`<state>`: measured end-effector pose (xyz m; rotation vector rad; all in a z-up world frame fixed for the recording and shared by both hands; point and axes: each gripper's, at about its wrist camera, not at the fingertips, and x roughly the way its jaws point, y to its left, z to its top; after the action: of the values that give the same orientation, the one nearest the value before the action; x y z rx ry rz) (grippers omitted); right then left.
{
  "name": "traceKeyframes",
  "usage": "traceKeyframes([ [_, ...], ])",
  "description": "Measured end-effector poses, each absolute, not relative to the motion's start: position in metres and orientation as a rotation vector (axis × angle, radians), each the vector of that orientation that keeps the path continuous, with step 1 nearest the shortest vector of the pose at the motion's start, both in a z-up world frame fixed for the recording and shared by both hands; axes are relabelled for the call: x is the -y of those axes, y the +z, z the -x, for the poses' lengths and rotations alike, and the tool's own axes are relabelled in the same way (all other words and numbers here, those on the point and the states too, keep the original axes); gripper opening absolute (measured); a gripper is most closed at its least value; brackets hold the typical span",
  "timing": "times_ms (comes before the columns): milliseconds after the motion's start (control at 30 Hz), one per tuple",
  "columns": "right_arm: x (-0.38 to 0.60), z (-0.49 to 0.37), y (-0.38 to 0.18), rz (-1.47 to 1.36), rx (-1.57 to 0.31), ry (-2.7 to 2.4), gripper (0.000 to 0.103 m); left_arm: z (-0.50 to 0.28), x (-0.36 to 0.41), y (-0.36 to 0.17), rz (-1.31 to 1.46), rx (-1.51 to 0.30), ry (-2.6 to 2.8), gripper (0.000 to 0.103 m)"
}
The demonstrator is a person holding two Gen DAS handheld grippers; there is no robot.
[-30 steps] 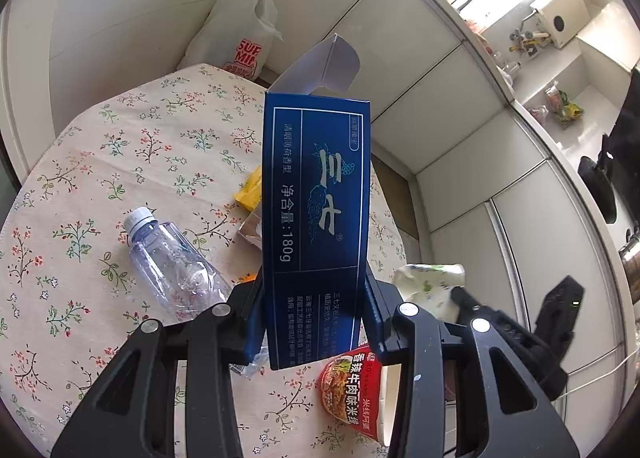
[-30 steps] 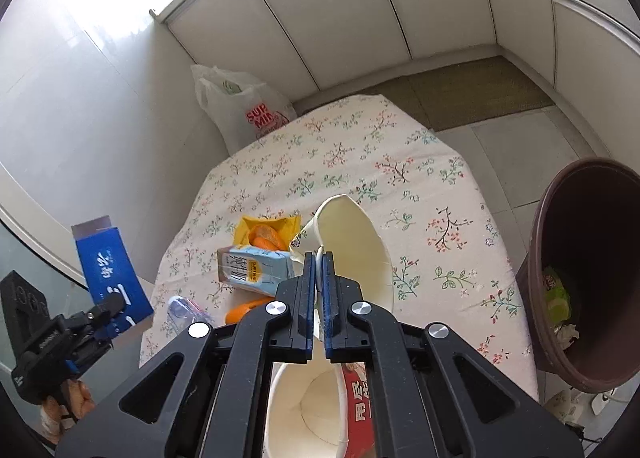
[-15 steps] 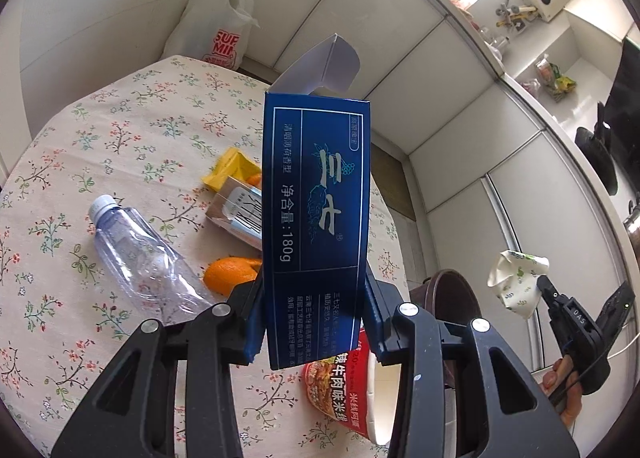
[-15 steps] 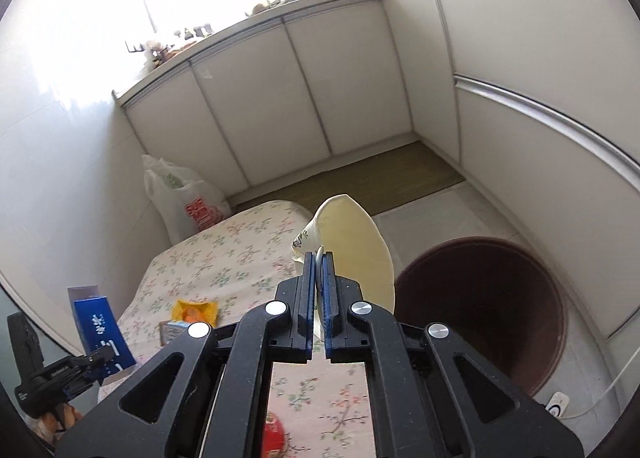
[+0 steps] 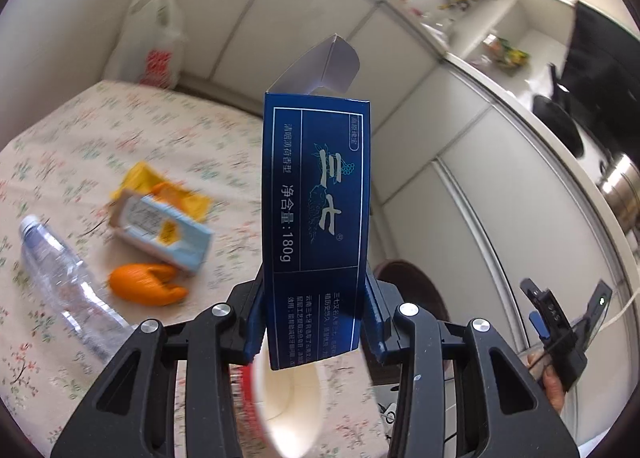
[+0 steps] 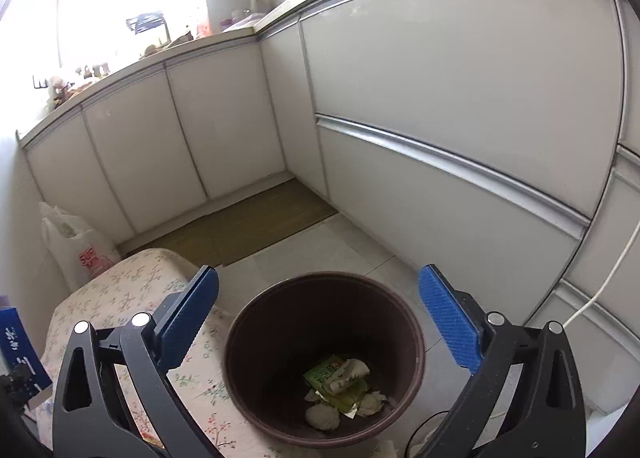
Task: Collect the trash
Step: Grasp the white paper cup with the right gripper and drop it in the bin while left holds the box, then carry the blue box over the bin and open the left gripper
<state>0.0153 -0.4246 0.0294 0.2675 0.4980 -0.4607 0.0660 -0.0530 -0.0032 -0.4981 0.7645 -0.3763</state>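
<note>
Wrist views, shared bin (image 6: 324, 358) and table (image 5: 120, 130)

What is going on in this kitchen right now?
A person is clearing rubbish off a table with two hand-held tools. The left tool grips a blue box. The right tool hangs over the brown bin, its jaws opening with nothing between them. A bottle, carton and orange peel remain.

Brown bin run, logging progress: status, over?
Left gripper clamps upright blue toothpaste carton. Right gripper opening, empty, above round brown trash bin. Nothing blocking.
</note>
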Motion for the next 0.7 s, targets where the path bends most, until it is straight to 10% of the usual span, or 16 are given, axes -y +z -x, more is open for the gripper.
traceKeyframes([
  [700,0.500,0.041,0.042,-0.499,-0.334,-0.571,0.096,-0.116,0.300,-0.028,0.363,-1.058,-0.696,0.050],
])
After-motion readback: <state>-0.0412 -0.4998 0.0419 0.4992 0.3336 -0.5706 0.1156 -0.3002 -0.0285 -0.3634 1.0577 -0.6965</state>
